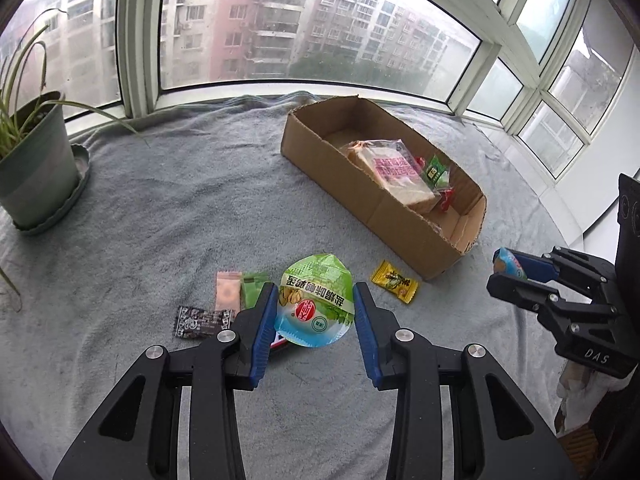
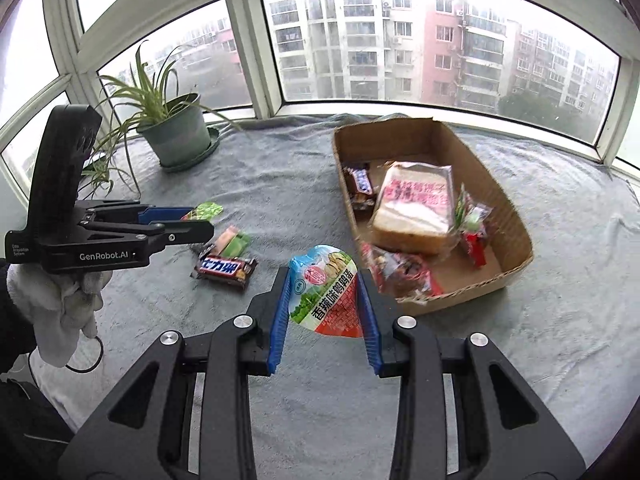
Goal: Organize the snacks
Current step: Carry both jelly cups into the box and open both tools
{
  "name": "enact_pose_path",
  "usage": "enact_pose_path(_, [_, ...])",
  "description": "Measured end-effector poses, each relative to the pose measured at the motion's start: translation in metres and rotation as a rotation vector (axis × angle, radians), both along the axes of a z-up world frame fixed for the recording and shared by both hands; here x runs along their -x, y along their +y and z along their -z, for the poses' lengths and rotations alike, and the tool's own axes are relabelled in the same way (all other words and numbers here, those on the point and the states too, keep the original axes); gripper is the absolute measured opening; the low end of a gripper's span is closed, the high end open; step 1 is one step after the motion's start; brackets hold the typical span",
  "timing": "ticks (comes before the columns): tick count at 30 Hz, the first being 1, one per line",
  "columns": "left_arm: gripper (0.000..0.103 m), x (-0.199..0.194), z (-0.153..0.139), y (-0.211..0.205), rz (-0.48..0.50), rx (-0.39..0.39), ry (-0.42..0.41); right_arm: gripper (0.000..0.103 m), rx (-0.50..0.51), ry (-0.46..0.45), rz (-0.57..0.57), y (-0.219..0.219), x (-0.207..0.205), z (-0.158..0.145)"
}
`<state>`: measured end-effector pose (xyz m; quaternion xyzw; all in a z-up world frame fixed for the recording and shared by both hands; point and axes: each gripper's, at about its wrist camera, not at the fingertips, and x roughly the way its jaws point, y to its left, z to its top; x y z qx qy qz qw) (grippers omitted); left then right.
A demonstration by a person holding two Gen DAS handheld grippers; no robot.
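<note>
My left gripper (image 1: 315, 304) is shut on a green quail-egg pouch (image 1: 316, 306) and holds it above the grey blanket; it shows from the side in the right wrist view (image 2: 200, 220). My right gripper (image 2: 323, 296) is shut on a red-and-green quail-egg pouch (image 2: 326, 292), just left of the cardboard box (image 2: 516, 216); it shows at the right in the left wrist view (image 1: 500, 268). The box (image 1: 304, 148) holds a wrapped bread slice (image 2: 414, 204), a chocolate bar (image 2: 360, 182) and several small packets.
Loose on the blanket lie a yellow candy (image 1: 394, 282), a pink packet (image 1: 228, 292), a green packet (image 1: 252, 286), a dark wrapper (image 1: 202, 320) and a Snickers bar (image 2: 226, 269). A potted plant (image 2: 176, 136) stands at the back left by the windows.
</note>
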<state>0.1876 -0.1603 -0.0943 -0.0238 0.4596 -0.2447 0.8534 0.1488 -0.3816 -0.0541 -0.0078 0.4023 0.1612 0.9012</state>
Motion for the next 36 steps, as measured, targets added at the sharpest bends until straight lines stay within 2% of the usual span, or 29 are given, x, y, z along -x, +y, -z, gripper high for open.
enact_pose_path(10, [0.036,-0.034,-0.028,-0.022,0.020,0.002,-0.060,0.033,0.038,-0.069,0.090,-0.047,-0.043,-0.023])
enact_pose_path(22, [0.036,-0.085,-0.049,-0.058,0.033,-0.003,-0.115,0.033,0.056,-0.013,0.143,-0.078,-0.085,0.007])
enact_pose_path(28, [0.036,-0.111,-0.048,-0.077,0.037,-0.003,-0.125,0.033,0.053,0.007,0.163,-0.090,-0.097,0.021])
enact_pose_path(36, [0.036,-0.137,-0.027,-0.101,0.043,-0.037,-0.116,0.034,0.046,0.023,0.169,-0.093,-0.108,0.035])
